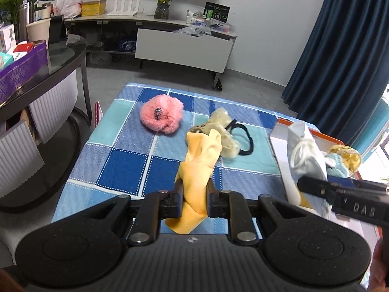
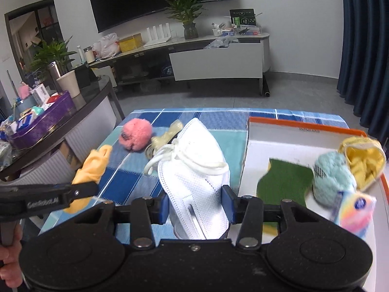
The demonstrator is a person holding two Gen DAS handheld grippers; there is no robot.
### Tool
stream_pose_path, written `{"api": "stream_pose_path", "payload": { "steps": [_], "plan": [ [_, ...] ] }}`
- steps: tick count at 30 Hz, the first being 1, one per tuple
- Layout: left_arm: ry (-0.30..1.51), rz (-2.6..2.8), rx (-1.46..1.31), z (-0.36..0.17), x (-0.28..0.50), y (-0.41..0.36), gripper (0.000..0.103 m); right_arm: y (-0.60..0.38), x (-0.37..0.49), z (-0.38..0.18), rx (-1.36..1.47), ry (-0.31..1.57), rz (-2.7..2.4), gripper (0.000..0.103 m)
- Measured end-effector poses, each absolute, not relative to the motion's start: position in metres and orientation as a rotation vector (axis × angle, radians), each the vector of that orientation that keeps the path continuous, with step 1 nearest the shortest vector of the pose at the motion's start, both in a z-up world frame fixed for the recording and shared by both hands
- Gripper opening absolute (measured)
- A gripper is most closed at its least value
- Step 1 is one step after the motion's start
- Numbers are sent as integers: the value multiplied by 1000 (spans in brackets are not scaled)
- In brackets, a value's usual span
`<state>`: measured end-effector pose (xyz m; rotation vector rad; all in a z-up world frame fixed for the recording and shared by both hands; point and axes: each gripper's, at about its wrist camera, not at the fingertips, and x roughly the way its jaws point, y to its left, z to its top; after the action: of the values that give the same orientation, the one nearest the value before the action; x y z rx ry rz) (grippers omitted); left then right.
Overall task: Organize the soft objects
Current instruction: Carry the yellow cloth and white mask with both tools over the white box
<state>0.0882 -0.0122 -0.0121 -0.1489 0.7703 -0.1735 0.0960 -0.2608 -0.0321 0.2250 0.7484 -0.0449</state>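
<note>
Left gripper (image 1: pixel 194 189) jaws clamp the yellow cloth (image 1: pixel 198 163); right gripper (image 2: pixel 198 202) jaws clamp the white mask (image 2: pixel 194 170) beside the box (image 2: pixel 301 124).

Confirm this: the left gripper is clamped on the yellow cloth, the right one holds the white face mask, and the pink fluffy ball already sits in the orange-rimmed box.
Not quite. The pink fluffy ball lies on the checkered cloth, outside the orange-rimmed box; the left wrist view shows it. The left gripper does clamp the yellow cloth, and the right gripper holds the white face mask.
</note>
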Motion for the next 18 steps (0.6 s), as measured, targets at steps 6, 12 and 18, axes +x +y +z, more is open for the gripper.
{"api": "stream_pose_path", "payload": {
  "steps": [6,12,18],
  "plan": [
    [762,-170,-143,-7,72,-18,20,-260,68,-24,236,737,-66,53],
    [764,-162,-135,-4,59,-25,20,-257,47,-15,240,719,-72,53],
    [760,-157,-128,-1,51,-29,20,-258,34,-7,239,698,-82,53]
  ]
}}
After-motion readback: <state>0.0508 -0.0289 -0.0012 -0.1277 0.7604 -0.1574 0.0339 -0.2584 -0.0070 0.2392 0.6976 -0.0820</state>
